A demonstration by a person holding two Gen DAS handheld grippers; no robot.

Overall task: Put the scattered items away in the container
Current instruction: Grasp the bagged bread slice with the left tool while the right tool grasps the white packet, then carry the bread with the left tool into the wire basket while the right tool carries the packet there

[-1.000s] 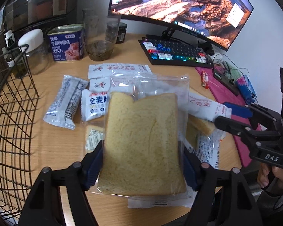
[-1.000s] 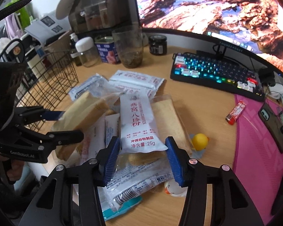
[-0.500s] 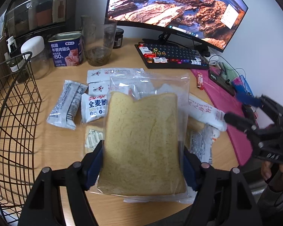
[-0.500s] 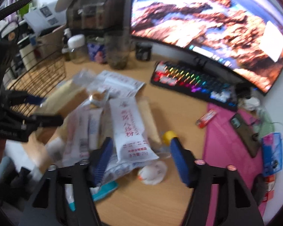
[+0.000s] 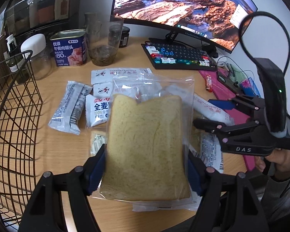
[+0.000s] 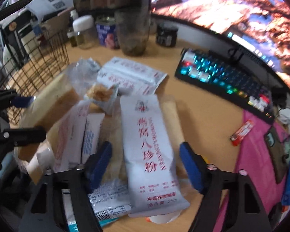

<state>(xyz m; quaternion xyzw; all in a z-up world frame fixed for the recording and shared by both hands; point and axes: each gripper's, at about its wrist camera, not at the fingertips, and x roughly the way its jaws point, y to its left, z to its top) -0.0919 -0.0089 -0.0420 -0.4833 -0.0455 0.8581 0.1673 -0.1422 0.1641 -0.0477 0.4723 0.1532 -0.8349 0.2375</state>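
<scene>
My left gripper [image 5: 146, 172] is shut on a bagged slice of bread [image 5: 145, 145] and holds it above the desk; the bread also shows in the right wrist view [image 6: 54, 100]. The black wire basket [image 5: 11, 116] stands at the left. My right gripper [image 6: 145, 164] is open, its jaws either side of a white powder sachet [image 6: 148, 150] with red print that lies on a pile of snack packets. It also shows in the left wrist view [image 5: 212, 114]. More packets [image 5: 71, 108] lie scattered on the desk.
A luncheon meat can [image 5: 69, 48], glass jars [image 5: 102, 42] and a white-lidded jar [image 5: 34, 56] stand at the back. A keyboard [image 5: 177, 57], monitor, pink mat [image 6: 255, 154] and red lighter [image 6: 241, 130] lie to the right.
My right gripper pulled back, then came forward again over the white sachet, still open. My left gripper has kept hold of the bread and lifted a little.
</scene>
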